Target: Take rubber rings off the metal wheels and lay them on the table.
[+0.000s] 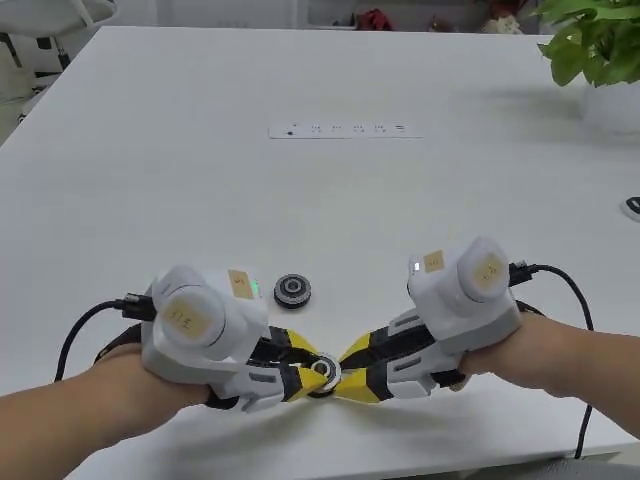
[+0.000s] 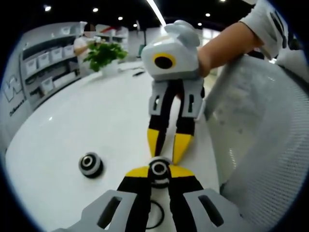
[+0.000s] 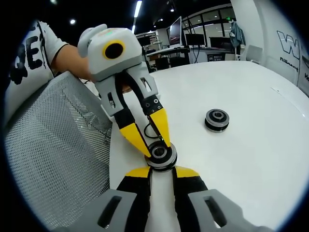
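Observation:
A metal wheel (image 1: 322, 371) with a black rubber rim is held just above the near table edge, between both grippers. My left gripper (image 1: 308, 375) comes in from the left and is shut on this wheel (image 2: 159, 169). My right gripper (image 1: 340, 372) meets it from the right, and its yellow tips (image 2: 176, 150) pinch the same wheel's rim (image 3: 161, 154). Whether they hold the ring alone is not clear. A second wheel (image 1: 292, 290) lies flat on the table just beyond, also seen in the gripper views (image 2: 90, 164) (image 3: 217, 119). A loose black ring (image 2: 162, 212) lies under my left jaws.
A white power strip (image 1: 345, 130) lies mid-table, and a potted plant (image 1: 595, 45) stands at the far right. A mesh chair back (image 2: 260, 145) is close behind the near table edge. Cables trail from both grippers.

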